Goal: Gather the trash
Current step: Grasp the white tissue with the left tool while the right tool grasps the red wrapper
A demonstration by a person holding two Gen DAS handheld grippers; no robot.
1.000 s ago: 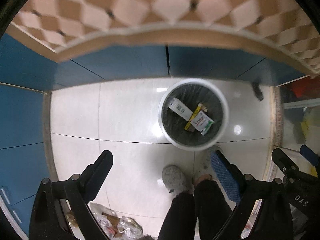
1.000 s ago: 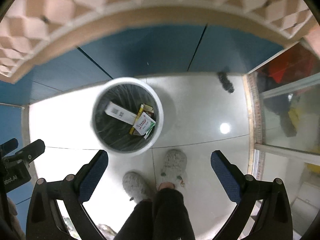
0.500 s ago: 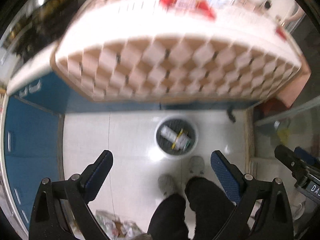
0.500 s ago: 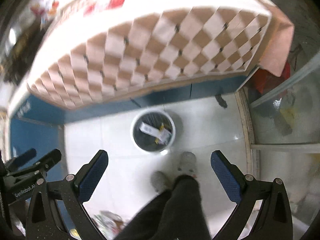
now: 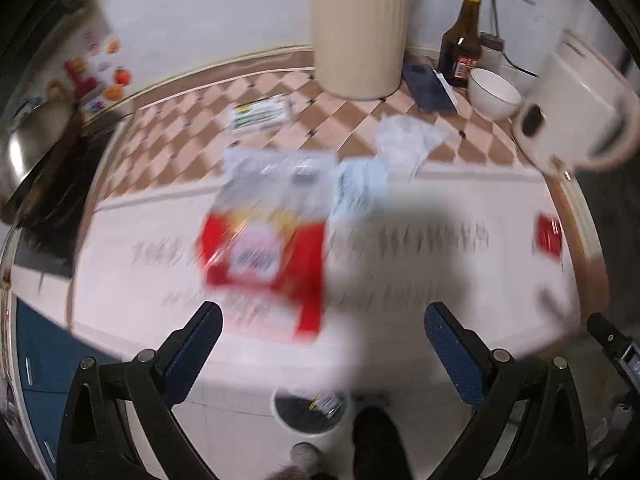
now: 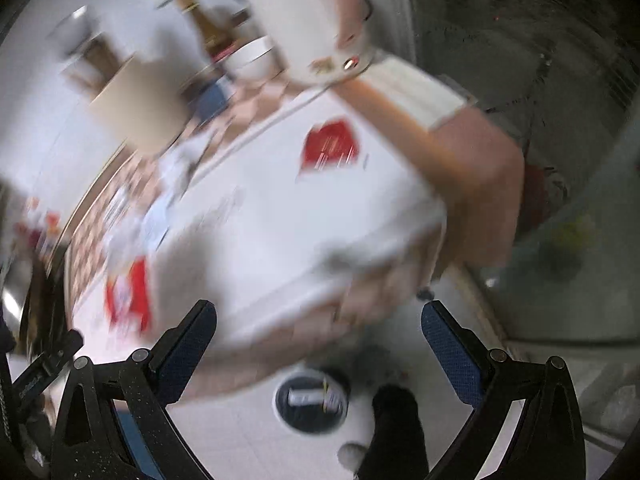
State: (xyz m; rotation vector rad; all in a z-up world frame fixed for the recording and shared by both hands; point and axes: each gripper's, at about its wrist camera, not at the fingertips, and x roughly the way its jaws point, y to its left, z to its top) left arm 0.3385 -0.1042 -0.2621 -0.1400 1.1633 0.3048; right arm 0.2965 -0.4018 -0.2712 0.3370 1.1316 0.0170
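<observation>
Left gripper (image 5: 322,338) and right gripper (image 6: 318,336), both spread wide and empty; red packet (image 5: 262,258) at 12 o'clock, bin (image 5: 310,410) at 6.

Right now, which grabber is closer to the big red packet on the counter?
Left. The left gripper is open right in front of the red packet. The right gripper, also open, sits farther toward the counter's right end; there the packet shows far left.

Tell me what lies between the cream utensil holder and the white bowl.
In the left wrist view, a dark blue phone-like slab lies flat between the cream utensil holder and white bowl.
</observation>
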